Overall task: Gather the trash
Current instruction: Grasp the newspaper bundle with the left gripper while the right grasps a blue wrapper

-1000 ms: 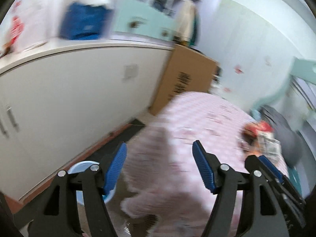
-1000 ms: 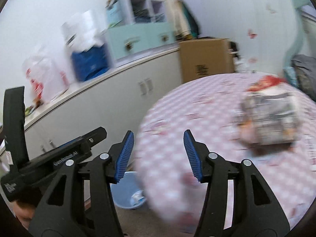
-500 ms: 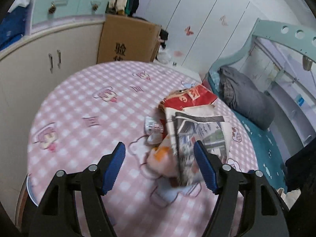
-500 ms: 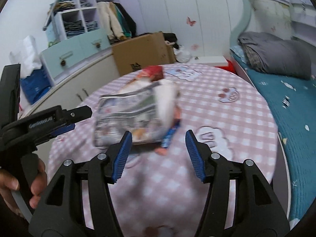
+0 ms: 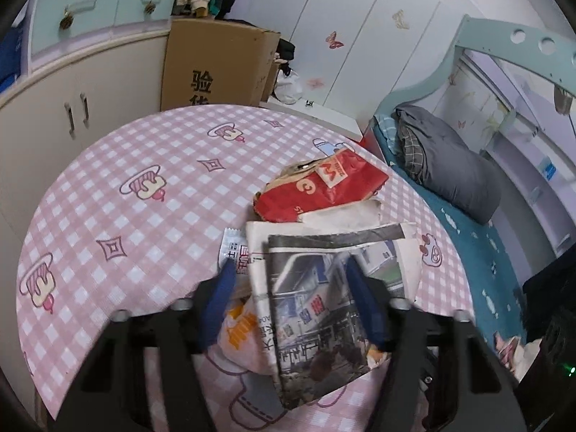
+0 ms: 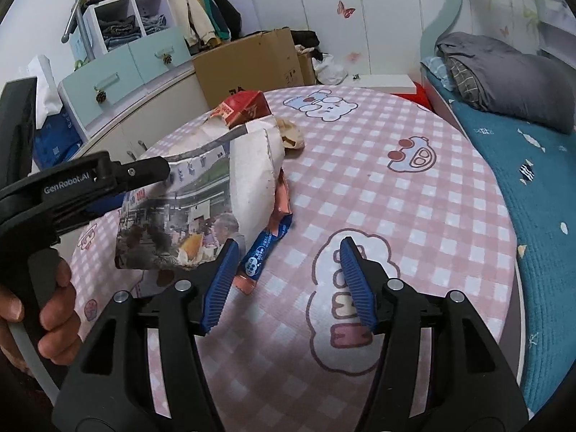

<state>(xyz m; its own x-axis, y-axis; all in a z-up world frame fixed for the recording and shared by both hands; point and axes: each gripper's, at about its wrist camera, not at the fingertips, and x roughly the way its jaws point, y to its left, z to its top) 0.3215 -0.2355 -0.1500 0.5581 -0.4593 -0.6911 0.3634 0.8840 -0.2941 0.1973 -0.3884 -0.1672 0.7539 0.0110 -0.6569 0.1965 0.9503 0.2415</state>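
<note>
Nothing is collected yet: the trash pile (image 5: 316,259) (newspaper, wrappers) sits near the table's (image 5: 144,165) right edge. Your left gripper (image 5: 288,288) has been closing astride the newspaper, not yet clamped; your right gripper (image 6: 288,280) hangs released, empty.

The left gripper (image 5: 288,280) tilts downward, its blue-padded jaws partly apart and just now closing; whether the pads press on anything cannot be told. A hand (image 6: 43,309) wraps its handle at the left of the right wrist view. The right gripper (image 6: 288,273) also points downward, jaws parted, having just been opening slightly, nothing between them
</note>
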